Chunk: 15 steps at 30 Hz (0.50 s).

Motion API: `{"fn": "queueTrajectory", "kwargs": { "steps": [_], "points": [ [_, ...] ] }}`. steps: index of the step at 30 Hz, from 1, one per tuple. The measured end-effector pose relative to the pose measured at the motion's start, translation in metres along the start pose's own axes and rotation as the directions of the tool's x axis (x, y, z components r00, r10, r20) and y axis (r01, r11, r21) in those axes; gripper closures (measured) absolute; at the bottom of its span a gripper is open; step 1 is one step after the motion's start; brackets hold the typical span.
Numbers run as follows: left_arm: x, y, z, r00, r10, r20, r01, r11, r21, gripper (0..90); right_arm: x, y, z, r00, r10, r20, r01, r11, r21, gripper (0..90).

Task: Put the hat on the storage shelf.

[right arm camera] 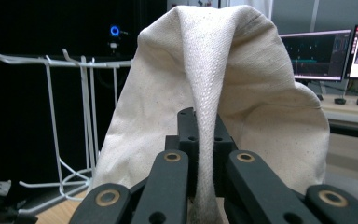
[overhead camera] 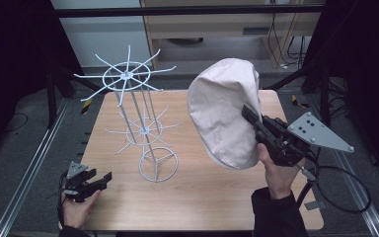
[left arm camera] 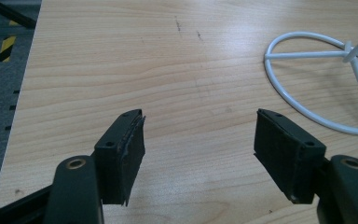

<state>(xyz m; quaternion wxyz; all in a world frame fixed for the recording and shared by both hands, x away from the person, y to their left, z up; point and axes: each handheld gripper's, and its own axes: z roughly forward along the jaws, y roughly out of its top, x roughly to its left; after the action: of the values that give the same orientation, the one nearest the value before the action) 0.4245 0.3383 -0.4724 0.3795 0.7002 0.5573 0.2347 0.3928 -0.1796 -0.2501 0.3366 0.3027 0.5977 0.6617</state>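
Item in hand: one cream fabric hat (overhead camera: 225, 111), a soft cloth cap held up in the air over the right half of the table (overhead camera: 212, 197), clear of the surface, to the right of the wire stand and apart from it. I have it by a fold of its edge in my right gripper (overhead camera: 253, 120), whose jaws are pinched tight on the cloth; in the right gripper view the folded seam of the hat (right arm camera: 214, 93) runs straight down between the two black jaws. Step, as I judge it: the hat is lifted and being carried, the hanging not yet done. The next move calls for bringing the hat across to one of the upper prongs, opening the crown over the prong tip, and letting go only once the cloth has caught; the fabric is limp and may sag off a thin wire. One white wire display stand (overhead camera: 140, 118), upright on the table, with two tiers of radiating prongs and one ring base (left arm camera: 317, 84); nothing hangs on it. My left gripper (overhead camera: 102, 178) rests low at the near left of the table, jaws spread wide and holding nothing, just beside the ring base. Count: hats one, stands one, grippers two, table one.
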Motion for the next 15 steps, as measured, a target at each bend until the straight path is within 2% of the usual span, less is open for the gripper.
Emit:
{"fn": "queueTrajectory", "kwargs": {
  "steps": [6, 15],
  "points": [
    [0.0, 0.0, 0.0, 1.0, 0.001, 0.0, -0.001, 1.0, 0.002, 33.0, 0.008, 0.013, 0.0, 0.9995, -0.029, -0.013, 0.028, 0.999, -0.034, 88.6],
    [0.0, 0.0, 0.001, 1.0, 0.001, 0.0, -0.001, 1.0, 0.002, 33.0, 0.018, 0.028, 0.001, 0.9983, -0.04, -0.043, 0.036, 0.995, -0.091, 88.6]
  ]
}}
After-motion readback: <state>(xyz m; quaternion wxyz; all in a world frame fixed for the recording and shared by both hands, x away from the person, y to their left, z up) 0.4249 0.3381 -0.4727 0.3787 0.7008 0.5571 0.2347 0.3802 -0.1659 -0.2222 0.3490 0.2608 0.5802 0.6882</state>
